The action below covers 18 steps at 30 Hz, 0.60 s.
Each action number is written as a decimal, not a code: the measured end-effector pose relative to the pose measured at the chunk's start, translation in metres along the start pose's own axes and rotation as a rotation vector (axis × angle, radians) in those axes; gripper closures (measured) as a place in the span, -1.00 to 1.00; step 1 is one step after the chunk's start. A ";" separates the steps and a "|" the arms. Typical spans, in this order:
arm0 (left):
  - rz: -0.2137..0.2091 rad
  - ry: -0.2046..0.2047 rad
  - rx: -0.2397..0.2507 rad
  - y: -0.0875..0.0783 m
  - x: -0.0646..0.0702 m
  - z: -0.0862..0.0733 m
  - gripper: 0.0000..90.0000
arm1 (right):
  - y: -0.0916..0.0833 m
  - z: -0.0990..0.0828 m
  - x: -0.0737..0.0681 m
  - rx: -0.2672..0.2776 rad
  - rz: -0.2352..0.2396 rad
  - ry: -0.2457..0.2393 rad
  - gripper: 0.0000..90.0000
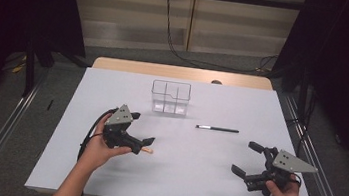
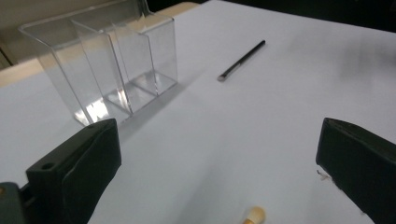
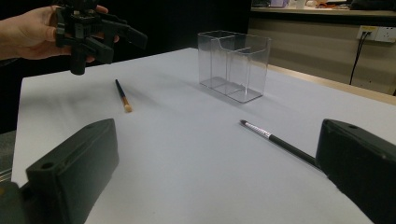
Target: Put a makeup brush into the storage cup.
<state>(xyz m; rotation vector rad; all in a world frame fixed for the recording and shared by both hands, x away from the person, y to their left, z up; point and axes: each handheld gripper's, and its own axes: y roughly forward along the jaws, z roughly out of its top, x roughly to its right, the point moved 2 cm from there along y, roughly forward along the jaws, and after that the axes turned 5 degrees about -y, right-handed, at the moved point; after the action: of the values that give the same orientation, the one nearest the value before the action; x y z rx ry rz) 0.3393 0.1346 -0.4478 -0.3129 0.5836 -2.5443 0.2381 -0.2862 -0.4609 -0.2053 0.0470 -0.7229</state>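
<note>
Our left tongs (image 1: 142,143) hang wide above the brush (image 3: 123,95) near the surface's (image 1: 193,176) left edge, seemingly lined up to grab; right tongs (image 1: 248,159) wait wide; the organizer (image 1: 170,98) stands toward the far edge.

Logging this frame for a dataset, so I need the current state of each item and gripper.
Clear organizer: upright, empty.
Black pen: lying flat on the table, untouched.
Makeup brush: lying flat, below the left gripper, not gripped.
Left gripper: open, raised over the brush.
Right gripper: open, holding nothing.
</note>
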 end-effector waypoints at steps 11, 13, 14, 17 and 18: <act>-0.033 0.017 -0.181 0.005 -0.004 0.004 -1.00 | 0.001 0.000 0.001 -0.004 0.003 -0.001 -1.00; -0.027 0.014 -0.211 0.007 -0.004 0.004 -1.00 | 0.001 0.000 0.000 -0.005 0.002 -0.001 -1.00; -0.026 0.022 -0.232 0.008 -0.004 0.004 -1.00 | 0.001 0.000 0.000 -0.003 0.005 -0.002 -1.00; -0.019 0.047 -0.301 0.011 -0.003 0.004 -1.00 | 0.001 0.000 0.000 -0.004 0.004 -0.002 -1.00; -0.023 0.055 -0.325 0.012 -0.003 0.004 -1.00 | 0.000 0.000 0.000 -0.004 0.004 -0.003 -1.00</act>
<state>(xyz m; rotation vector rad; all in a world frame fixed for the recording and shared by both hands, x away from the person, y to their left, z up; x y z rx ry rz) 0.3484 0.1258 -0.4497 -0.3647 1.0228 -2.4808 0.2386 -0.2863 -0.4611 -0.2100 0.0462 -0.7181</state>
